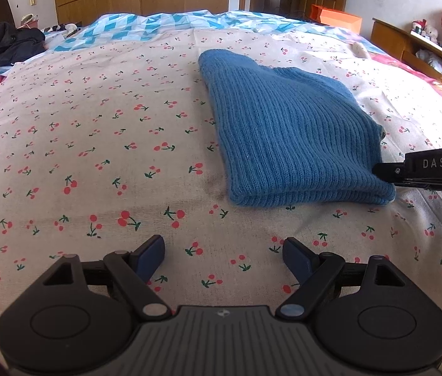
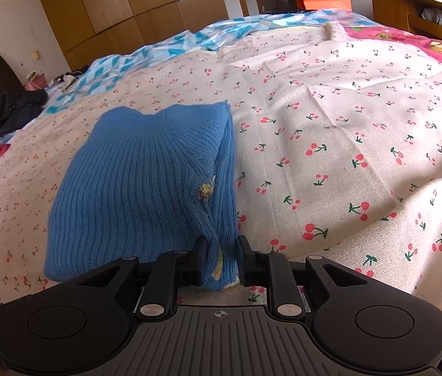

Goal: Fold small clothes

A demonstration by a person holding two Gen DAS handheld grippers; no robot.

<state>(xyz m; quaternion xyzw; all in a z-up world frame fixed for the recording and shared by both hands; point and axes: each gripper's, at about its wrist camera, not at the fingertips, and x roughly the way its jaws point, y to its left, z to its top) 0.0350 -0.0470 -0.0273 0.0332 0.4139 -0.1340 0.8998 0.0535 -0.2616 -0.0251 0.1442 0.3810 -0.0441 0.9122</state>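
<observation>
A blue knitted sweater (image 1: 290,131) lies folded on the cherry-print bedsheet (image 1: 95,144). My left gripper (image 1: 224,258) is open and empty, hovering over bare sheet just in front of the sweater's near edge. My right gripper (image 2: 221,261) is shut on the sweater's (image 2: 145,181) near right corner, where the folded layers and a yellow trim show between the fingers. In the left wrist view the right gripper (image 1: 381,172) reaches in from the right and pinches the sweater's near right corner.
A blue-and-white patterned quilt (image 1: 164,26) lies at the far end of the bed. Dark clothing (image 1: 4,45) is piled at the far left. A wooden headboard shelf (image 1: 421,47) with toys runs along the right. An orange box (image 1: 335,17) and wardrobes stand behind.
</observation>
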